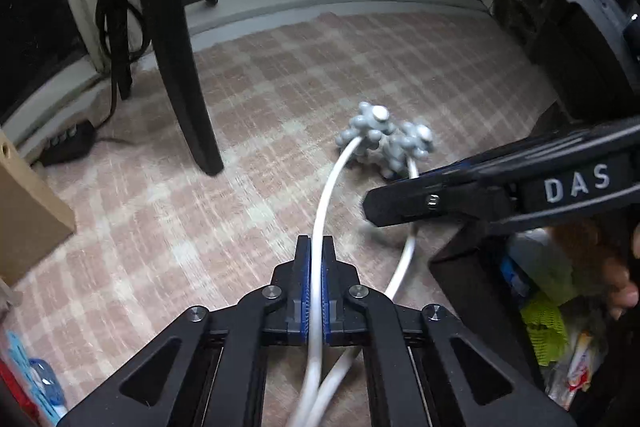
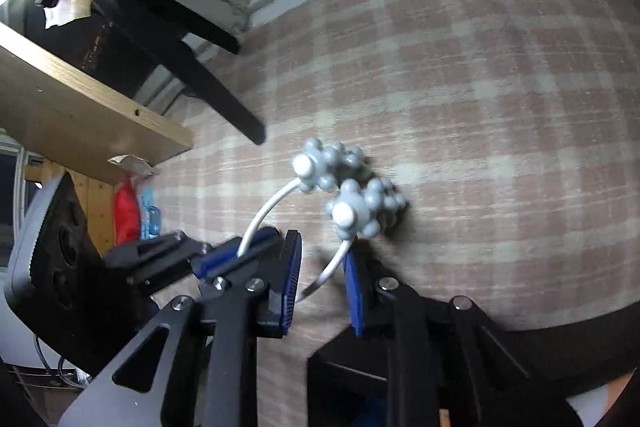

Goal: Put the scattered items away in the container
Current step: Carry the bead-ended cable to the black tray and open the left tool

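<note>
Two tools are at work on one item, a massage roller [image 1: 384,139] with a white U-shaped handle and two grey knobbed heads. The roller lies on a pink-and-cream checked rug [image 1: 260,67], heads away from the person, both handle arms running back toward the tools.

Left tool [image 1: 316,247]: its blue pads are clamped tight on one white arm of the handle, with no gap visible on either side of it. The arm runs straight through the grip and on out of the bottom of the left wrist view.

Right tool [image 2: 322,247]: it is narrowly parted, straddling the other arm of the handle. That arm passes between the blue pads close to one of them, and rug shows between it and the opposite pad. Firm pressure from both pads is not evident. In the left wrist view this tool enters from the right, its tip over the same arm.

Container [image 1: 460,267]: a black open box just beside the tools, near the roller but not touching it. It already holds green mesh material and several packets; the details are blurred.

Fingers of a hand [image 1: 622,287] show at the right edge.

Surroundings: a black chair leg [image 1: 180,67] stands on the rug, well apart from the roller. A power strip [image 1: 68,145] lies at the rug's edge. A dark appliance [image 1: 560,27] with a green light stands beyond the container.
</note>
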Demonstrator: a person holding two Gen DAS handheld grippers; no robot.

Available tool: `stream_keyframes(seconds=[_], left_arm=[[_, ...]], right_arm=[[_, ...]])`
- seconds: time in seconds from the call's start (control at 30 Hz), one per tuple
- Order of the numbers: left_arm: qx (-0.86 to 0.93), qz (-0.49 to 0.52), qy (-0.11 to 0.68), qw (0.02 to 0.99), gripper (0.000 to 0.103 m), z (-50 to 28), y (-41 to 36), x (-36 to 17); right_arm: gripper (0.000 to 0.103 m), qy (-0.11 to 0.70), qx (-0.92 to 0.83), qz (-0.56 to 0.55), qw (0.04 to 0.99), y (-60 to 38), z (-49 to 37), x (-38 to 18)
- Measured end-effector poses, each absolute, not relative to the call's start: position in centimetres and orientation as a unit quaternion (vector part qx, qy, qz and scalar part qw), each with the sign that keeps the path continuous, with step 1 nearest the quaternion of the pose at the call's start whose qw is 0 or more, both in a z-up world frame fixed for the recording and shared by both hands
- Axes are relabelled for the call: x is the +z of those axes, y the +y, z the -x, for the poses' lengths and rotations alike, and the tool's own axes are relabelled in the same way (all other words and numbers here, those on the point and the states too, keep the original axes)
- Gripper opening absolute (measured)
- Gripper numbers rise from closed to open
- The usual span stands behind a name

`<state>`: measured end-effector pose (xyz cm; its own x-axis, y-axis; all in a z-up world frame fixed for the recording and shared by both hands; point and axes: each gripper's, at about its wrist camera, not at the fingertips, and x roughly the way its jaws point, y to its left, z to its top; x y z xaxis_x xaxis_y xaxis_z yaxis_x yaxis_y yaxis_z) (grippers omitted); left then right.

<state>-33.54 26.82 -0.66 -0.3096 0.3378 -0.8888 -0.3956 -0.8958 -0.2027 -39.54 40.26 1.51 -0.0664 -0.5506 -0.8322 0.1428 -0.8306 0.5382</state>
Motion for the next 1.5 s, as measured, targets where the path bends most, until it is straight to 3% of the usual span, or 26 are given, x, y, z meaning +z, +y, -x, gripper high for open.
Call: stream_keyframes(seconds=[0.07, 0.23, 0.4, 0.6, 0.77, 1.23, 1.3, 1.33, 1.37, 1.5], left_arm=[[0.818, 0.532, 0.024, 0.217, 0.004, 32.8, 26.3, 0.1], [0.84, 0.5, -0.031, 0.209, 0.004, 30.4, 23.5, 4.3], [0.869, 0.447, -0.02, 0.211, 0.004, 25.5, 23.5, 10.5], [0.879, 0.399, -0.012, 0.26, 0.004, 19.9, 27.7, 17.3], [0.873, 0.37, 0.016, 0.316, 0.004, 15.3, 34.6, 20.0], [0.823, 0.407, 0.02, 0.396, 0.005, 14.3, 50.0, 16.4], [0.825, 0.424, 0.055, 0.369, 0.011, 14.6, 51.8, 15.0], [0.836, 0.43, 0.072, 0.334, 0.021, 14.8, 52.3, 14.4], [0.846, 0.431, 0.081, 0.303, 0.025, 15.1, 52.4, 13.9], [0.852, 0.439, 0.051, 0.281, 0.029, 15.4, 50.6, 13.2]], right_arm=[[0.01, -0.155, -0.726, -0.62, 0.255, 39.8, 39.0, 2.7], [0.007, -0.163, -0.752, -0.562, 0.304, 38.7, 36.7, 8.0], [0.007, -0.148, -0.769, -0.515, 0.349, 38.5, 32.9, 14.0], [0.007, -0.117, -0.797, -0.471, 0.361, 43.1, 26.3, 21.2], [0.007, -0.108, -0.827, -0.444, 0.327, 50.3, 21.2, 25.4], [0.007, -0.134, -0.852, -0.47, 0.185, 64.9, 17.8, 22.5], [0.024, -0.09, -0.847, -0.5, 0.157, 65.1, 19.1, 21.0], [0.044, -0.078, -0.845, -0.51, 0.143, 65.3, 19.3, 20.5], [0.049, -0.068, -0.847, -0.512, 0.125, 65.7, 19.5, 20.0], [0.049, -0.092, -0.851, -0.502, 0.125, 67.6, 19.3, 18.9]])
